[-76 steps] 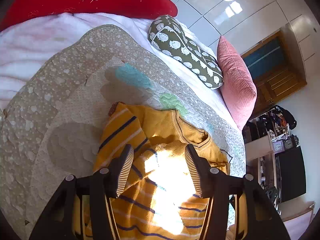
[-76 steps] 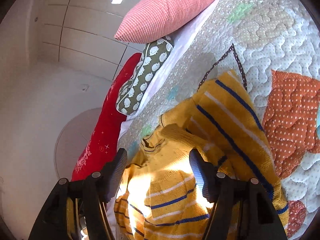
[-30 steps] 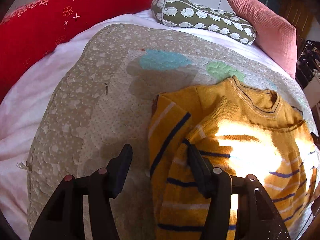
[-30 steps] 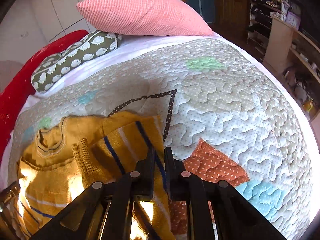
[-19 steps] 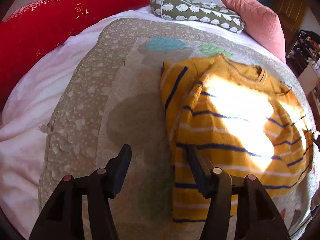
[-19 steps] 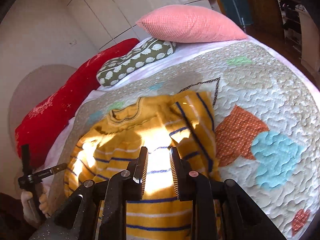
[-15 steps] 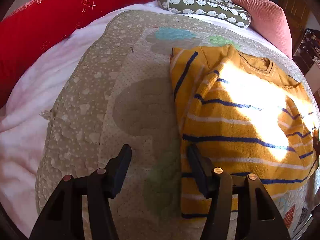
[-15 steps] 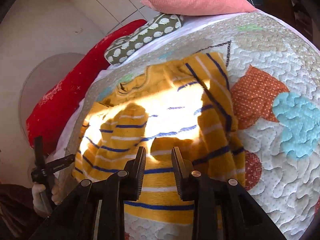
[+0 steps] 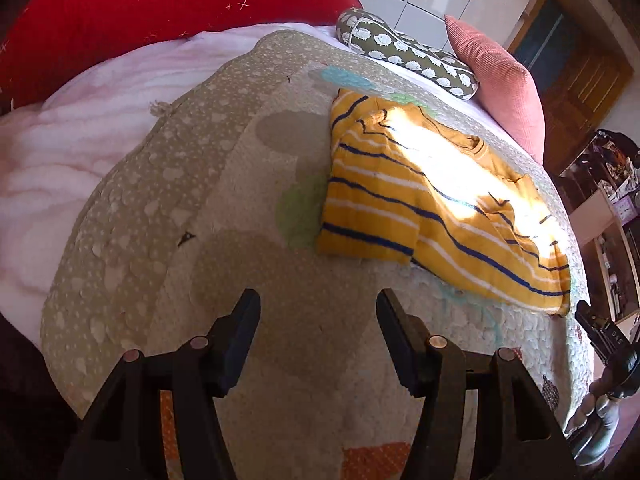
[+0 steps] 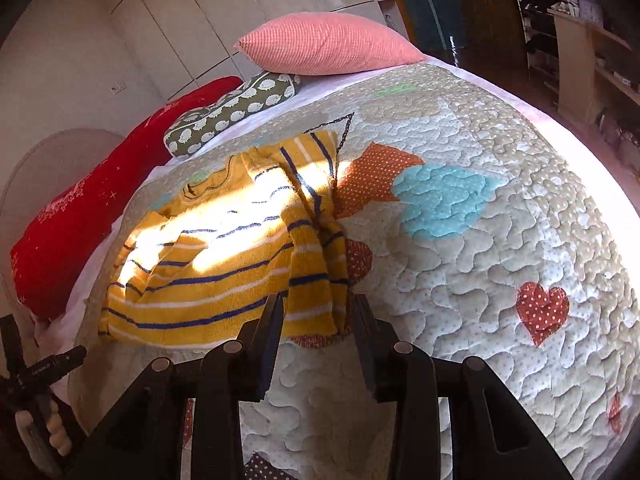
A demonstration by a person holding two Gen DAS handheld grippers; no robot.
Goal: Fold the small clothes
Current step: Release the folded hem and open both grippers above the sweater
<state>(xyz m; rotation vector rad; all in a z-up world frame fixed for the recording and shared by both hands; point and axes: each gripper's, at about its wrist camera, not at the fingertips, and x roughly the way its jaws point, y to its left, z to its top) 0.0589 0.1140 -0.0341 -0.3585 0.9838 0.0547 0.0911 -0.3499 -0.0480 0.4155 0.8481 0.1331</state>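
Observation:
A small yellow sweater (image 9: 420,204) with navy and white stripes lies flat on the quilted bedspread (image 9: 248,200), sleeves folded in over the body, neck toward the pillows. It also shows in the right wrist view (image 10: 240,248). My left gripper (image 9: 318,312) is open and empty, held back from the sweater's hem near the bed's near side. My right gripper (image 10: 318,312) is open, its fingertips just short of the hem's right corner, holding nothing. The other gripper shows at each view's edge.
A red bolster (image 9: 140,12), a green patterned cushion (image 9: 408,56) and a pink pillow (image 9: 500,84) line the bed's head. White sheet (image 9: 80,128) shows left of the quilt. Shelves and furniture (image 10: 580,32) stand beyond the bed's right side.
Both grippers have pulled back from the sweater toward the bed's foot. The right gripper, nearly shut a second ago, has opened. The sweater now lies flat with sleeves folded in.

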